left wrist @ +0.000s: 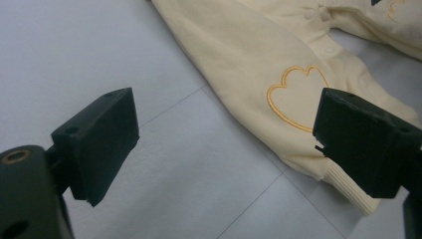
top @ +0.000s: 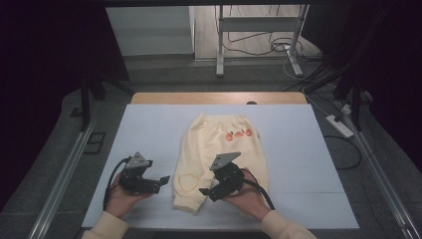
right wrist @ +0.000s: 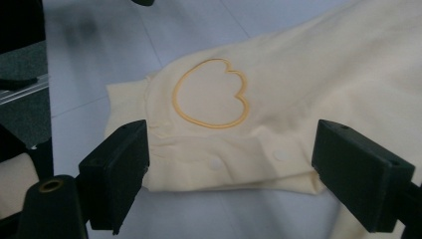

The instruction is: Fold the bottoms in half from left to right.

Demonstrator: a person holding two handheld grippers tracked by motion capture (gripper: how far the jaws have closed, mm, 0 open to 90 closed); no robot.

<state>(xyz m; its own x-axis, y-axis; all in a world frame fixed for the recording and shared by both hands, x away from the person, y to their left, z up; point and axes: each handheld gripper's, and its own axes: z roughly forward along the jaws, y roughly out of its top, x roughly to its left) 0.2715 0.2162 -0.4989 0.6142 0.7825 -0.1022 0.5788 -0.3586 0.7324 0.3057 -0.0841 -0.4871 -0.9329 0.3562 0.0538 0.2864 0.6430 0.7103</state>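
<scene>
We see pale yellow baby trousers (top: 219, 154) lying flat on the white table cover (top: 149, 129); the left gripper (top: 160, 180) hovers beside their left leg cuff, jaws wide apart and empty; the right gripper (top: 208, 191) sits over the same leg, jaws spread around the heart outline (right wrist: 211, 94), holding nothing.

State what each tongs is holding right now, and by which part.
Nothing is held. The left tongs stand open beside the cream baby pants, and the right tongs stand open over the cuffed leg, jaws not closed on the fabric.
</scene>
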